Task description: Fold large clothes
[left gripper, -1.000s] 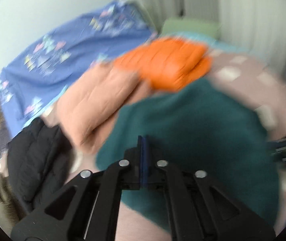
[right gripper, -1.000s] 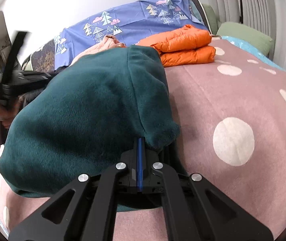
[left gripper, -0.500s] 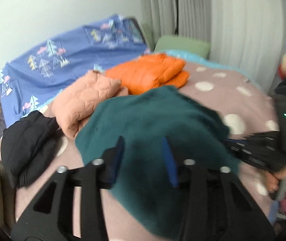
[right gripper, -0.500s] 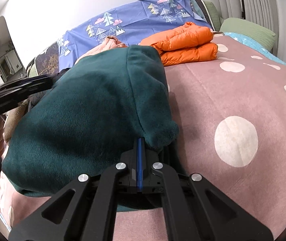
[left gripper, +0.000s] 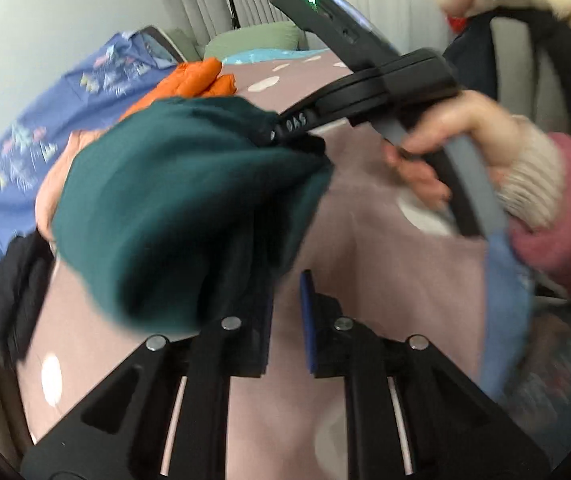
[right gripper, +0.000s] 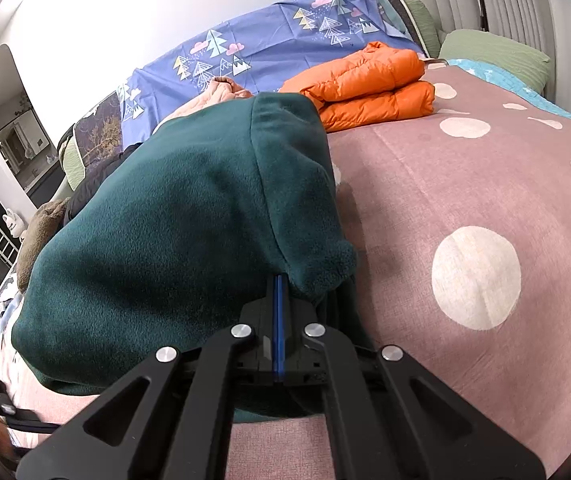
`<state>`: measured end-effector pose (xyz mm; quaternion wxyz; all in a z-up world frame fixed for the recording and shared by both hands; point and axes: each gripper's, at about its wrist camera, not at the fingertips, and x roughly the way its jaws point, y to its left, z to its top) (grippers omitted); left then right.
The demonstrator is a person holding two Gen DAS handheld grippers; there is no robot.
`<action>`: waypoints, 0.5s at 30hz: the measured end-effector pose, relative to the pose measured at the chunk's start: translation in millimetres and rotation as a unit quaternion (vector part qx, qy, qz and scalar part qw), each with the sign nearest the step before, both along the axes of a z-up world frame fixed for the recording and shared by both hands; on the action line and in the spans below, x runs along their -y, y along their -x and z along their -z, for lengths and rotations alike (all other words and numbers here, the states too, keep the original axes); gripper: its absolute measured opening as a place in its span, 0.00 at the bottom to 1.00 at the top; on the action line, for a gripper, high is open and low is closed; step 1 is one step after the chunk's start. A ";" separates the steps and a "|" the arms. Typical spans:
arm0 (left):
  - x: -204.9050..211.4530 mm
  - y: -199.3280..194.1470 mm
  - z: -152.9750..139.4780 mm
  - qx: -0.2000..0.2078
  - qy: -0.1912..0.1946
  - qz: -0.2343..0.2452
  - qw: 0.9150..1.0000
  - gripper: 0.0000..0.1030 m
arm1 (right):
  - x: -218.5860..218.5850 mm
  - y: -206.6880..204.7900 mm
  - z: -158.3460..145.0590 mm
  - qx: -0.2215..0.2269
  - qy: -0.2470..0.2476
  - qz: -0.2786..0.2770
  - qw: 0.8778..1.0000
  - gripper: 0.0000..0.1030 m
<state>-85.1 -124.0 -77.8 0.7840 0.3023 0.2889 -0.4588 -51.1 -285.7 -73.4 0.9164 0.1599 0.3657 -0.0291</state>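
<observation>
A dark green fleece garment point(right gripper: 189, 216) lies bunched on the pink dotted bedspread point(right gripper: 465, 184). My right gripper point(right gripper: 279, 300) is shut on its near edge. In the left wrist view the same fleece point(left gripper: 181, 200) hangs in front, held up at its far corner by the right gripper point(left gripper: 285, 132), with the person's hand on the handle. My left gripper point(left gripper: 287, 304) is open; its left finger is partly covered by fleece, and nothing sits between the pads.
A folded orange puffer jacket point(right gripper: 369, 84) and a peach quilted one point(right gripper: 213, 96) lie at the back, before a blue patterned sheet point(right gripper: 253, 52). A black jacket point(left gripper: 13, 280) lies at the left. A green pillow point(right gripper: 497, 56) is at the far right.
My left gripper opened, let go of the fleece and swung right toward the right gripper. The right gripper stayed shut on the fleece edge.
</observation>
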 end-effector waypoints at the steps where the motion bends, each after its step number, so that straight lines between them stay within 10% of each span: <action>1: 9.7 -6.0 4.6 0.005 0.000 -0.003 1.000 0.13 | -0.2 0.1 0.0 0.000 0.001 0.000 1.000 0.00; 9: 7.5 -28.7 33.6 0.085 -0.076 -0.055 0.992 0.02 | -10.5 -2.3 0.0 0.001 0.031 0.002 1.000 0.00; 15: -19.8 -40.8 40.7 0.016 -0.096 -0.087 0.991 0.03 | -4.7 0.6 2.2 0.006 0.008 0.004 1.000 0.00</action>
